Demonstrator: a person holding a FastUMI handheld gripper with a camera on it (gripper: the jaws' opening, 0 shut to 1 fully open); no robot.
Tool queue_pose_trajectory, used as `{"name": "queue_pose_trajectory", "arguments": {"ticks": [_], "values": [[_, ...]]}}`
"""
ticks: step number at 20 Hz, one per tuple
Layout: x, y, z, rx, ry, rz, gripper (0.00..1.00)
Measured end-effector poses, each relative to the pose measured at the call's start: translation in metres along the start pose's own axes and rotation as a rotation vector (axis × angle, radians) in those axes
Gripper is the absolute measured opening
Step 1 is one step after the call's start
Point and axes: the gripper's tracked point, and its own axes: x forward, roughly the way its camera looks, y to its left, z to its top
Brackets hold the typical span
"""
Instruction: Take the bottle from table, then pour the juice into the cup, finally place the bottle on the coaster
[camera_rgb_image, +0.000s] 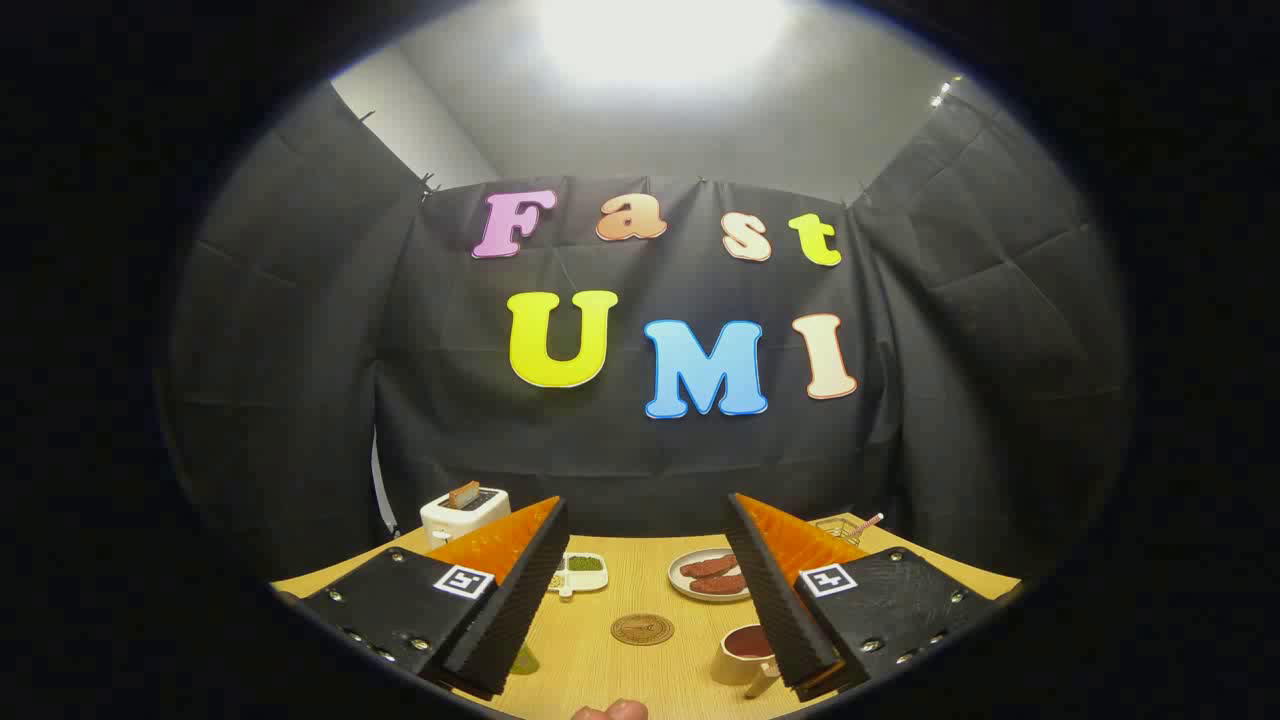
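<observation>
My gripper is open and held above the wooden table, with nothing between its fingers. A round brown coaster lies on the table below the gap between the fingers. To its right, a cream cup with dark red contents stands against the right finger's inner side, which partly hides it. A small green thing peeks out beside the left finger; I cannot tell what it is. A pinkish rounded thing shows at the nearest edge, cut off.
A white toaster with a slice in it stands at the back left. Beyond the coaster are a small divided dish with green contents and a plate of sausages. A wire basket with a straw sits at the back right.
</observation>
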Motion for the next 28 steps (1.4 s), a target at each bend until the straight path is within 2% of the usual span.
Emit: {"name": "queue_pose_trajectory", "arguments": {"ticks": [19,23,28], "values": [[0.001,0.001,0.0,-0.01,-0.005,0.012,0.96],[0.005,0.009,0.001,-0.058,-0.024,0.018,0.96],[0.014,0.03,-0.014,0.002,-0.003,0.052,0.95]]}}
